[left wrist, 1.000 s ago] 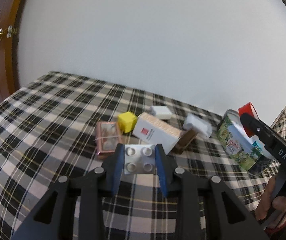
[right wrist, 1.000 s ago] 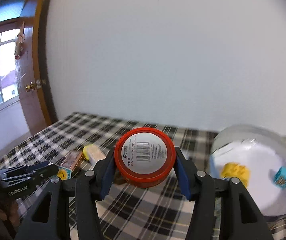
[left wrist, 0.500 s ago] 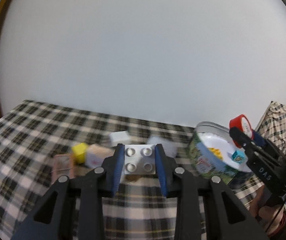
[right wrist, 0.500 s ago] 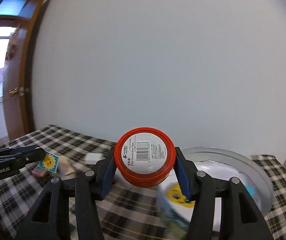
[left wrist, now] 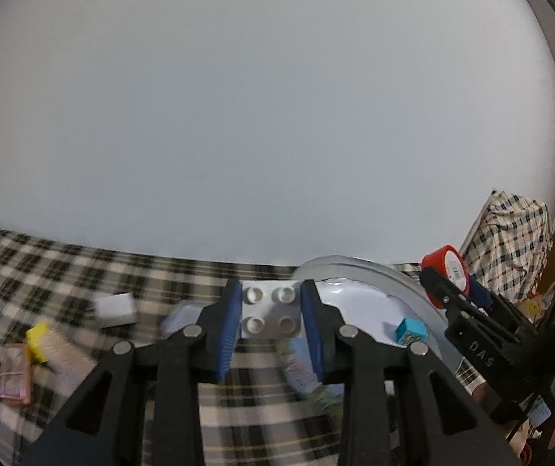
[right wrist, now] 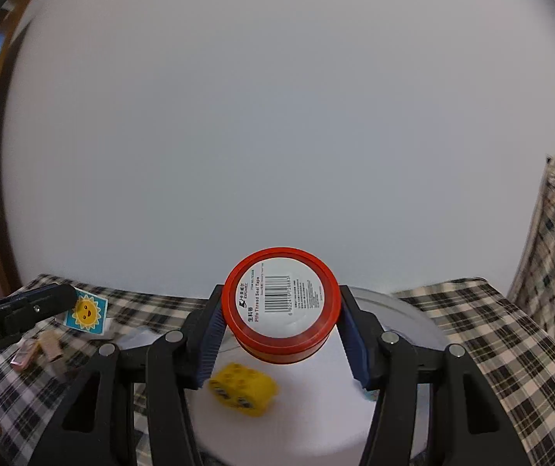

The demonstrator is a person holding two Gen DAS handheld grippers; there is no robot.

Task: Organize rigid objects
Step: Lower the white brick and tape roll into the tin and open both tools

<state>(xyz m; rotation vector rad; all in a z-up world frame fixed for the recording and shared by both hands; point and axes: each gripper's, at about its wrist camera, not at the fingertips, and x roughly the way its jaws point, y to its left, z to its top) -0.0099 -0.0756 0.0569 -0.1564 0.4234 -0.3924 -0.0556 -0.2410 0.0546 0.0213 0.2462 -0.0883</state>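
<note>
A: Left gripper (left wrist: pixel 271 316), lower centre of its own view?
B: Pinching a white four-stud building block (left wrist: pixel 271 313), blue pads flat against both sides, studs facing the camera. Held up off the checked cloth (left wrist: pixel 37 268), at the left rim of the round tin (left wrist: pixel 413 295).

A: And the right gripper (right wrist: pixel 281 334)?
B: Clamped on a red tape roll (right wrist: pixel 281 310), white barcode label toward the lens, one pad on each side of the red rim. Also seen at the right edge of the left view, roll at (left wrist: pixel 446 270), above the tin's far right rim.

A: Inside the tin?
B: White floor. A yellow studded block (right wrist: pixel 243 392) lower centre in the right view, below the roll and slightly to its left; a small blue cube (left wrist: pixel 411 332) right of centre in the left view.

A: Still out on the cloth?
B: Lower left of the left view, blurred: a pink packet (left wrist: pixel 15 372), a yellow cube (left wrist: pixel 37 339) touching a pale box (left wrist: pixel 62 353), a white box (left wrist: pixel 116 308) further back. Hard to read more through the blur.

A: Anything odd at the left of the right view?
B: A sun picture on blue (right wrist: pixel 86 311), at the tip of the other gripper's black finger. Cannot tell what it belongs to.
</note>
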